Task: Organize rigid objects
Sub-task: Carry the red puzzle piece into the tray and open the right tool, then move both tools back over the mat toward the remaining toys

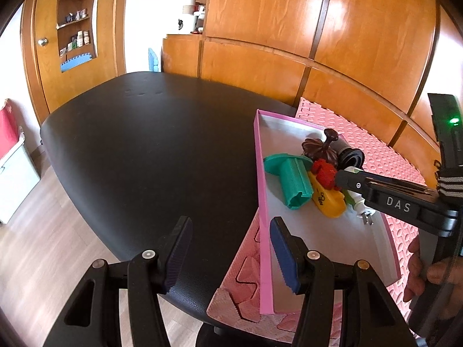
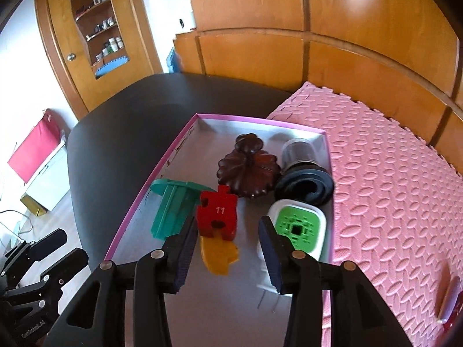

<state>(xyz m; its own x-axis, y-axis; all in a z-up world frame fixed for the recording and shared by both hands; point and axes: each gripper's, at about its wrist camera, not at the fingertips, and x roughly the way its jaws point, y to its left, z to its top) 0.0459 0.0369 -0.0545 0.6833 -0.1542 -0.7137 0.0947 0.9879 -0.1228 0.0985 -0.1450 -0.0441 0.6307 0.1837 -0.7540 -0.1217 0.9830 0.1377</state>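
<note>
My right gripper (image 2: 227, 248) hangs over the pink-rimmed box (image 2: 162, 170), jaws part open with nothing gripped. The red puzzle piece (image 2: 217, 214) sits just ahead of the gap, slightly toward the left pad, resting on the yellow piece (image 2: 220, 260), which lies directly between the pads and below them. I see no pad contact with either.

The yellow piece's long axis, from the left wrist view, runs diagonally along the box floor toward the near rim (image 1: 327, 199). The green plug-shaped piece (image 2: 170, 208) is touching or just beside my left pad, and the white-and-green square unit (image 2: 298, 225) is crowded against the right pad. Tight both sides.

Farther in are the dark brown carved lid (image 2: 249, 170) and the black-based jar (image 2: 303, 173), both inside the box against the far right corner.

My left gripper (image 1: 230, 256) is about half open and empty, parked over the black table (image 1: 144, 144) edge, near the box's left wall. The right hand is clearly nearer the pile.

Open room: the near end of the box floor is bare, and the pink foam mat (image 2: 390, 188) to the right is free. I judge straight up is the cleanest exit.
</note>
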